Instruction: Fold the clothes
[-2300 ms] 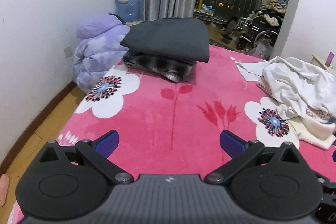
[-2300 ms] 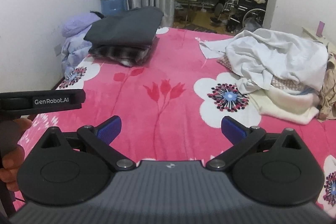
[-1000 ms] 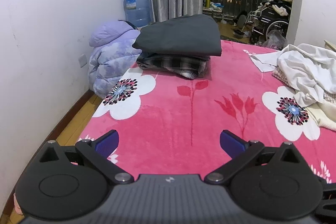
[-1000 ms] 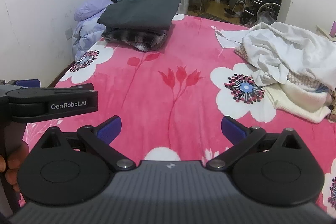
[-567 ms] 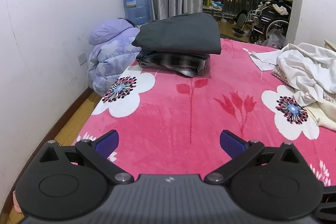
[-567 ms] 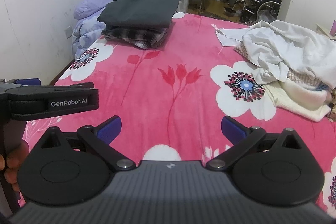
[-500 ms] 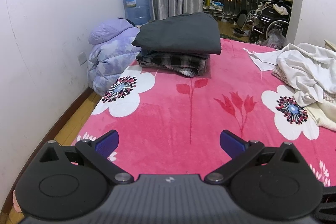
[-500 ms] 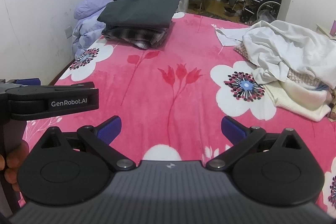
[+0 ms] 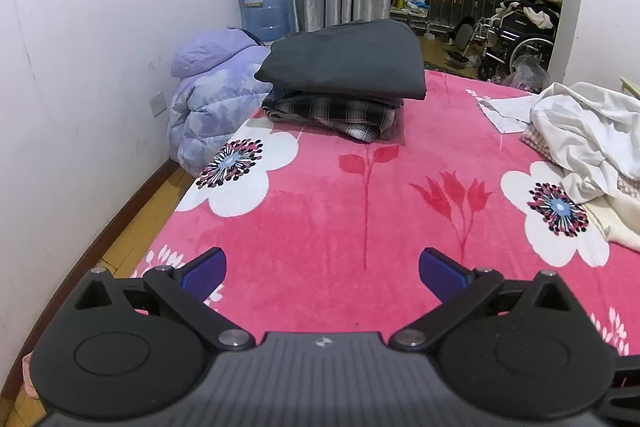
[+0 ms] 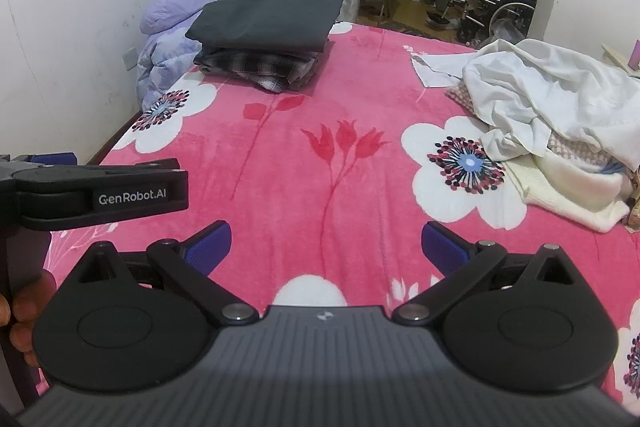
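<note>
Since the earlier frame we have drawn back from the bed [image 9: 360,211]. Left view: left gripper [image 9: 322,269] spread, empty; folded stack [image 9: 344,83] far off. Right view: right gripper [image 10: 325,245] spread, empty; unfolded white clothes [image 10: 552,95] ahead-right. Risk: tangled layers may lift together.

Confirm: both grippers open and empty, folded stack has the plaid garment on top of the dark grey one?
Order is reversed: the dark grey garment lies on top of the plaid garment, as the right wrist view shows. Left gripper and right gripper are open and empty.
</note>
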A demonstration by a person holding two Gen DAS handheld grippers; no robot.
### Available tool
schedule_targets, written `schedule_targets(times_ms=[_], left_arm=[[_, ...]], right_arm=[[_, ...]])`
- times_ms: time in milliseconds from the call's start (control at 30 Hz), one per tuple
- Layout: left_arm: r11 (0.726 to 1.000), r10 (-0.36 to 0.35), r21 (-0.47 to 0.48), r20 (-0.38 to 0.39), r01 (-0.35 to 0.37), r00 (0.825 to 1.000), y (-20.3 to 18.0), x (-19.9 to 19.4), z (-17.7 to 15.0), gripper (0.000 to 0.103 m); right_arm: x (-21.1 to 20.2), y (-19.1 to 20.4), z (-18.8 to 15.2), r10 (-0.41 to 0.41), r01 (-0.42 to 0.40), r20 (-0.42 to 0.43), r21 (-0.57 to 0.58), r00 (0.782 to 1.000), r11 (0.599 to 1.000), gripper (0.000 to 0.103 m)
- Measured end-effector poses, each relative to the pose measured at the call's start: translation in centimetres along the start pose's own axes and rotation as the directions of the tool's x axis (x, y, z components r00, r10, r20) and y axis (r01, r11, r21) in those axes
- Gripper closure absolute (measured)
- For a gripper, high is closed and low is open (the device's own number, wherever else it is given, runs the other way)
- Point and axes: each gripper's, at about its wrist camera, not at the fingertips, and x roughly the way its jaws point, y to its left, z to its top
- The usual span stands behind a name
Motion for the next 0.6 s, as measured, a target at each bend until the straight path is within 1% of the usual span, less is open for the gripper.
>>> schedule_targets(times_ms=[600], left_arm=[[1.0,-0.003,-0.017,-0.009,0.003,1.0,0.46,0.02,-0.03,0.0]], right_arm=[[0.01,0.71,0.32,-0.013,0.013,-0.005,-0.02,1.0,1.0,0.001]])
